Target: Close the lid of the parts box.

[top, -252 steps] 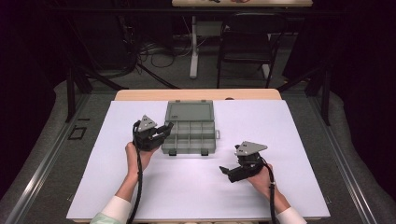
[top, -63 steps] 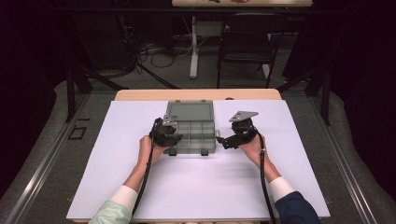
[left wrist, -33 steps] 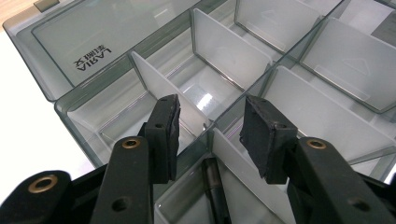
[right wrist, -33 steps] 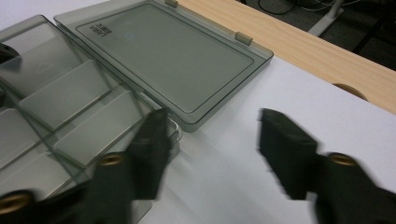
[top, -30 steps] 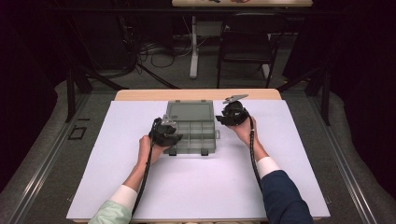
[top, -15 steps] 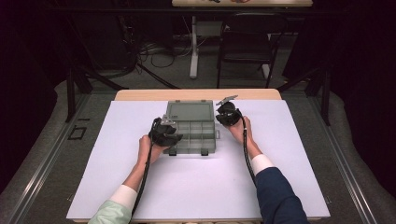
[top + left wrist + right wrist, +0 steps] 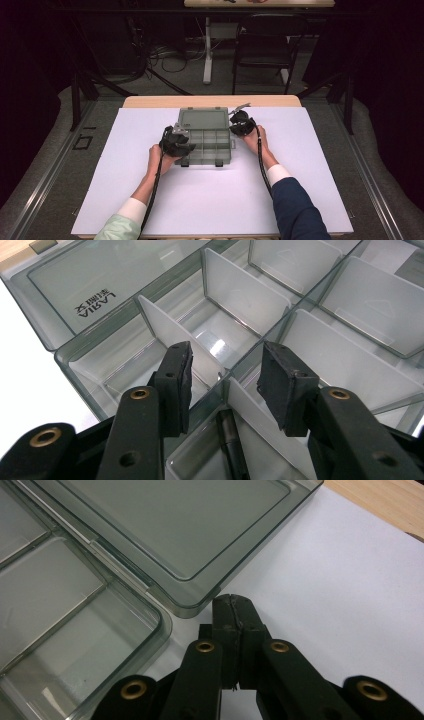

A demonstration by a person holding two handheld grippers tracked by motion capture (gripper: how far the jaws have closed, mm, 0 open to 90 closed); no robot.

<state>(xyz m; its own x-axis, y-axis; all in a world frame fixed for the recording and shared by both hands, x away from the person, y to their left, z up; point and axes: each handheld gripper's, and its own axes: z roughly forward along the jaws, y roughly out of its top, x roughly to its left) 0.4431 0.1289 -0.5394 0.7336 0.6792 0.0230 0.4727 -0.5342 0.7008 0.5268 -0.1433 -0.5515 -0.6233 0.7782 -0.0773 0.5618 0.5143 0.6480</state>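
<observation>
A clear grey compartment box [image 7: 214, 146] lies on the white sheet with its lid [image 7: 204, 119] folded flat behind it. My left gripper [image 7: 181, 148] is at the box's front left corner. In the left gripper view the left gripper [image 7: 225, 374] is open, its pads straddling a junction of the white dividers [image 7: 175, 335] without pressing on them. A dark pin [image 7: 229, 437] lies in the compartment below. My right gripper [image 7: 236, 124] is at the lid's right side. In the right gripper view the right gripper [image 7: 234, 604] is shut on nothing, its tips beside the lid's corner [image 7: 192, 605].
The white sheet [image 7: 300, 165] covers the table, and a strip of bare wood [image 7: 150, 101] shows at the back edge. Both forearms reach in from the front edge. A chair [image 7: 262, 55] and cables [image 7: 170, 55] stand on the floor beyond the table.
My right gripper has shifted slightly left and down, in toward the lid's right edge. The left gripper has stayed at the box's front left corner.
</observation>
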